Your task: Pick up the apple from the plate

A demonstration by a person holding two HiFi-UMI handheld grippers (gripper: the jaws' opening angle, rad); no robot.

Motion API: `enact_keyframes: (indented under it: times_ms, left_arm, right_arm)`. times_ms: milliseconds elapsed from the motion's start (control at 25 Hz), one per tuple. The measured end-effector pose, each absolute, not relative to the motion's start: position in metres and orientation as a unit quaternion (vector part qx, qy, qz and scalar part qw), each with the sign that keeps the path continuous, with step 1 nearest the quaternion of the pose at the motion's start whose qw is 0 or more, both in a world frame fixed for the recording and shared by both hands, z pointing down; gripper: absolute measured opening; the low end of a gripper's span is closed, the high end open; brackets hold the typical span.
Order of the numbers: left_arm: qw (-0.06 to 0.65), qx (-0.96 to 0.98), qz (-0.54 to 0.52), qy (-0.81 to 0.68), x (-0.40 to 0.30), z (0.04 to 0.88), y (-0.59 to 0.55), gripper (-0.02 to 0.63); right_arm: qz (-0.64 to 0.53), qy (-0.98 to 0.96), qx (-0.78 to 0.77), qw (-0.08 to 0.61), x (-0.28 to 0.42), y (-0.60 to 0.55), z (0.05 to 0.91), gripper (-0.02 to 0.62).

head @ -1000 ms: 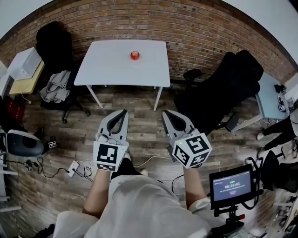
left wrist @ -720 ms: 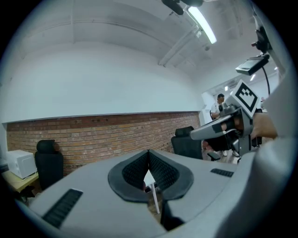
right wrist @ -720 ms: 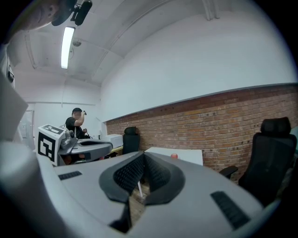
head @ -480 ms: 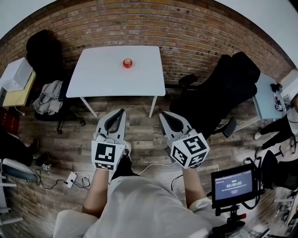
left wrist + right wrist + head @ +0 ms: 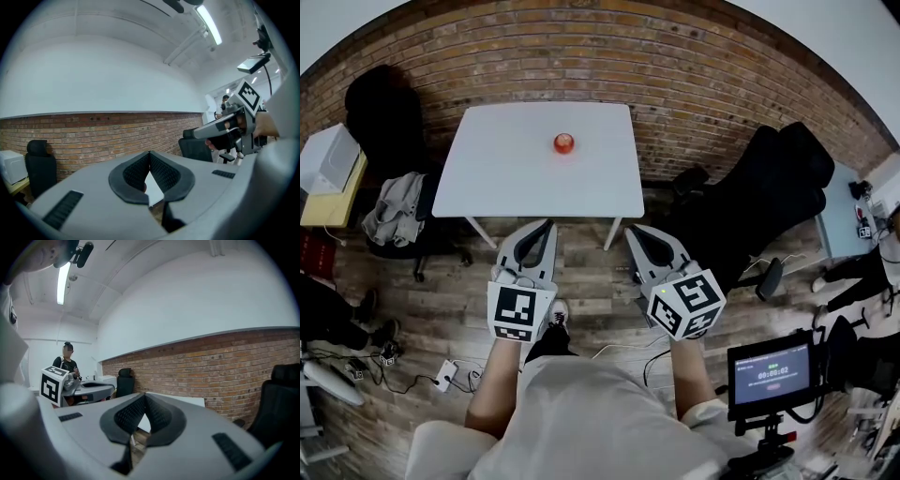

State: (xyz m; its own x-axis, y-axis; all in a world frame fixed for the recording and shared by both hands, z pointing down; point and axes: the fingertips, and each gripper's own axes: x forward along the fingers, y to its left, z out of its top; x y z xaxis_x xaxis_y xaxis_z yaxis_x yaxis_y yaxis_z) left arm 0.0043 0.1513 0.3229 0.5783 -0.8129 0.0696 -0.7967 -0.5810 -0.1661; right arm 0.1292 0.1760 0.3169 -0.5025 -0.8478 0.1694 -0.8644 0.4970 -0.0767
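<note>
A red apple (image 5: 564,142) sits on a small plate near the far middle of the white table (image 5: 516,178) in the head view. Both grippers are held level over the wooden floor, short of the table's near edge. My left gripper (image 5: 548,224) is shut with nothing in it, and its dark pads (image 5: 161,171) meet at the tip (image 5: 150,153). My right gripper (image 5: 631,229) is also shut and empty, its jaws touching (image 5: 144,395). The table top (image 5: 187,401) shows pale beyond the right jaws. Each gripper view shows the other gripper to the side.
A brick wall (image 5: 694,75) runs behind the table. Black office chairs (image 5: 759,197) stand to its right, and a chair draped with grey clothes (image 5: 394,202) to its left. A small screen (image 5: 769,373) on a stand is at lower right. A person (image 5: 68,363) stands far off.
Both grippers have moved forward together toward the table, still shut. The table and apple now sit lower in the head view and closer to the jaw tips.
</note>
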Motion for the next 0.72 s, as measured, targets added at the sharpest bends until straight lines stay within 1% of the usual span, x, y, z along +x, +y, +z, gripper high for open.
enact_keyframes:
  times_ms: [720]
  left_arm:
    - [0.049,-0.888,-0.074,0.451,-0.031,0.318,0.013,0.005]
  right_arm:
    - [0.079,-0.863,0.496,0.056,0.091,0.032,0.309,0.003]
